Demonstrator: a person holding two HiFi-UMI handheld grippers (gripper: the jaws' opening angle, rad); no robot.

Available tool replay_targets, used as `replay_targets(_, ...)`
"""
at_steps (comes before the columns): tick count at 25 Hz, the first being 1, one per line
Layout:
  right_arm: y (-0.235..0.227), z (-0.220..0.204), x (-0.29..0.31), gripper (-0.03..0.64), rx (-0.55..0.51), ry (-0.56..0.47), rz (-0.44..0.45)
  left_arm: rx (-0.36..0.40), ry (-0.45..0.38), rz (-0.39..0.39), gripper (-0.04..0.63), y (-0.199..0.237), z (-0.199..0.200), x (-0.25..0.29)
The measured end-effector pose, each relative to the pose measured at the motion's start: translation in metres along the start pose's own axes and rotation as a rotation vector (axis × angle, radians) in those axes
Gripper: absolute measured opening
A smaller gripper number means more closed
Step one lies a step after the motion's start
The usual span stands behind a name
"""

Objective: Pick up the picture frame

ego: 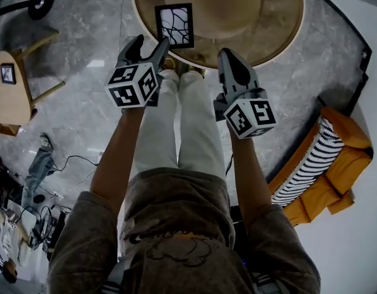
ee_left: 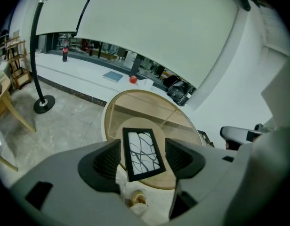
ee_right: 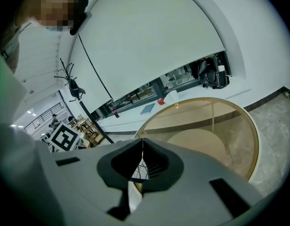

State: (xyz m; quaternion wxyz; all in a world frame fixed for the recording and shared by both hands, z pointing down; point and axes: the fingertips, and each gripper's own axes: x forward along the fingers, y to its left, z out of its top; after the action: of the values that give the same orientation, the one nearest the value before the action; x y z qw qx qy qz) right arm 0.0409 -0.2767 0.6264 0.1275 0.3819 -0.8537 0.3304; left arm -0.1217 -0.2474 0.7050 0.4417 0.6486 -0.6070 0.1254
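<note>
**Task item.** The picture frame point(ego: 174, 25), black-edged with a white panel of dark branching lines, lies on the round glass-topped desk point(ego: 286, 35). It sits close to the rim nearest the person. In the left gripper view the picture frame point(ee_left: 143, 153) appears between the two jaws, with clear space on either side.

**Left gripper.** The left gripper point(ego: 150, 43) stands wide open, angled downward just short of the frame's near edge. Its ribbed pads point(ee_left: 108, 159) are not touching the frame (contact with the desk cannot be confirmed either).

**Right gripper.** The right gripper point(ego: 230, 59) is closed and holds nothing; in its own view the jaw tips meet in a thin line. It hangs over the desk rim to the right of the frame and apart from it. Part of the frame's line pattern shows through the opening behind the closed tips.

**Surroundings.**
- The person's white trousers point(ego: 188, 127) run down between the two forearms.
- An orange sofa point(ego: 344, 164) with a striped cushion point(ego: 311, 164) stands at the right, on the grey marble floor point(ego: 84, 103).
- A small wooden side table point(ego: 11, 97) stands at the far left.
</note>
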Motion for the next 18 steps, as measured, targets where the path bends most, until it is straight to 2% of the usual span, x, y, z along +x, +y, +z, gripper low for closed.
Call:
replay_targets(11, 0.004, -0.016, -0.002, 0.02, 0.016, 0.031, 0.018, -0.122, 0.12, 0.09, 0.291, 0.031, -0.045, 0.037)
replay_targets(18, 0.0, -0.018, -0.003, 0.02, 0.017, 0.04, 0.018, -0.143, 0.182, 0.125, 0.291, 0.045, -0.068, 0.058)
